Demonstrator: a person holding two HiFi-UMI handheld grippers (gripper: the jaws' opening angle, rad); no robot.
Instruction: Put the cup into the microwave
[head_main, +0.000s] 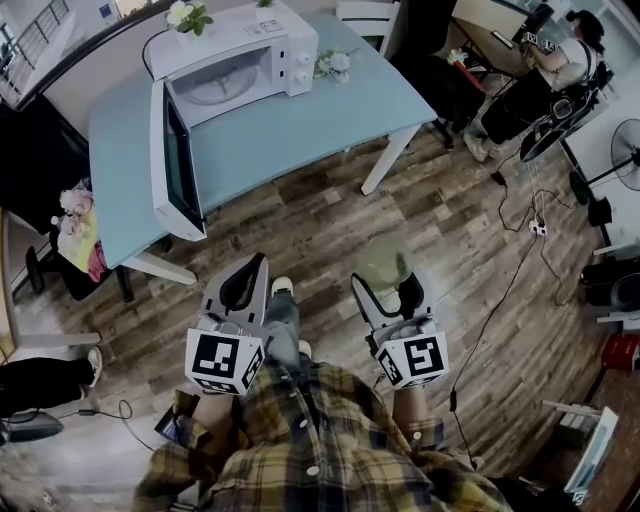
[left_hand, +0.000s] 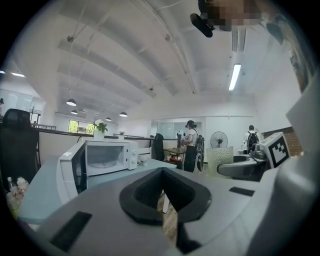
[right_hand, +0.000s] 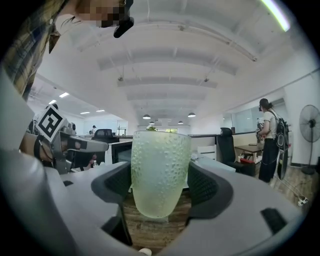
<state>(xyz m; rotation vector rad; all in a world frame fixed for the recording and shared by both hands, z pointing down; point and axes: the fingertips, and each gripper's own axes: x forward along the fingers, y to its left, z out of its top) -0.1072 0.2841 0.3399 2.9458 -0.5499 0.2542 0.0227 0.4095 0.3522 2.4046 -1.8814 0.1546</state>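
Observation:
A pale green dimpled cup (right_hand: 160, 172) stands upright between the jaws of my right gripper (right_hand: 161, 187), which is shut on it; in the head view the cup (head_main: 384, 268) is held over the wooden floor by that gripper (head_main: 388, 292). The white microwave (head_main: 235, 60) sits on the light blue table (head_main: 300, 140) with its door (head_main: 175, 165) swung wide open and the turntable showing. My left gripper (head_main: 248, 285) is shut with nothing in it, level with the right one; its own view has the microwave (left_hand: 102, 159) ahead at the left.
Flower decorations (head_main: 188, 14) sit on top of the microwave and beside it (head_main: 332, 63). A white chair (head_main: 368, 18) stands behind the table. A person (head_main: 545, 75) works at the far right, near a fan (head_main: 628, 150) and floor cables (head_main: 520, 250). A black chair with a bag (head_main: 75, 235) is at the left.

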